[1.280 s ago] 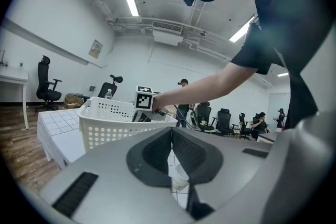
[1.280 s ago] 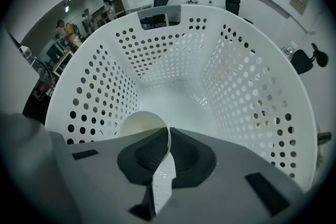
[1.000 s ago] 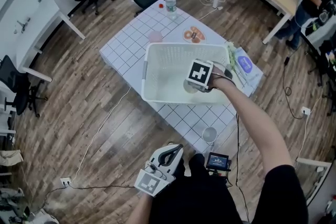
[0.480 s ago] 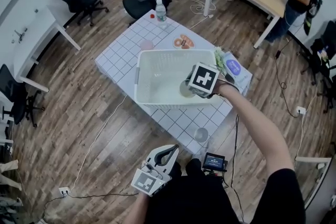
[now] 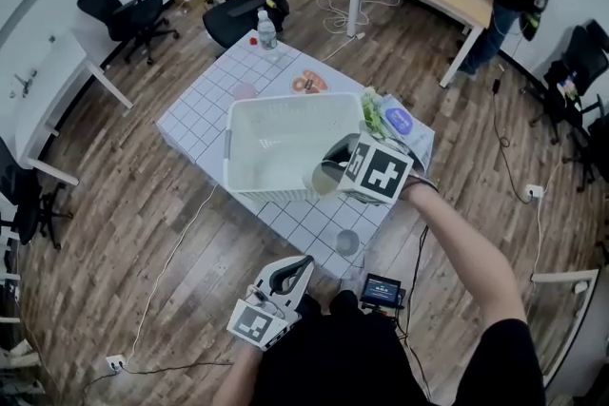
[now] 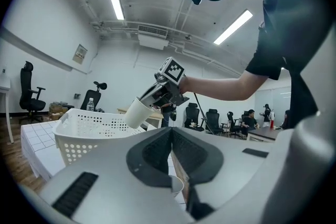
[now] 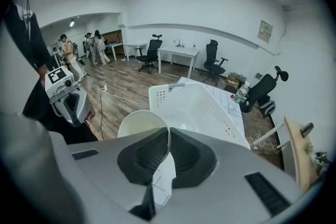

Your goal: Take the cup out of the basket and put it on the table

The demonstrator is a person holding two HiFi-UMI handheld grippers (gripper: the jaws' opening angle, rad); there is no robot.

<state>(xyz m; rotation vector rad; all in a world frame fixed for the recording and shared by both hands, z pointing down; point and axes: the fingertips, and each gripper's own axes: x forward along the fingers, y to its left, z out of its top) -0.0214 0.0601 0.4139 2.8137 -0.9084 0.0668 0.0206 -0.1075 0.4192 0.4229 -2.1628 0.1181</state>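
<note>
A room with a brown plank floor holds a low table topped in white grid-squared tiles (image 5: 205,109). In the head view a white perforated plastic basket (image 5: 257,185) stands on it, and a clear plastic water bottle (image 5: 267,29) stands toward the far edge. The right gripper (image 5: 335,164), under its marker cube, holds an off-white paper cup (image 5: 321,179) tilted in the air over the basket's near rim. A second pale cup (image 5: 347,242) stands on the table's near end. The left gripper (image 5: 293,269) hangs low by the person's body, well apart from the table.

In the left gripper view its jaws meet with nothing between them. Beyond them the paper cup hangs tilted above the basket's rim.

In the right gripper view the jaws are nearly closed, pinching the cup's wall at its rim, with the basket beyond.
</note>
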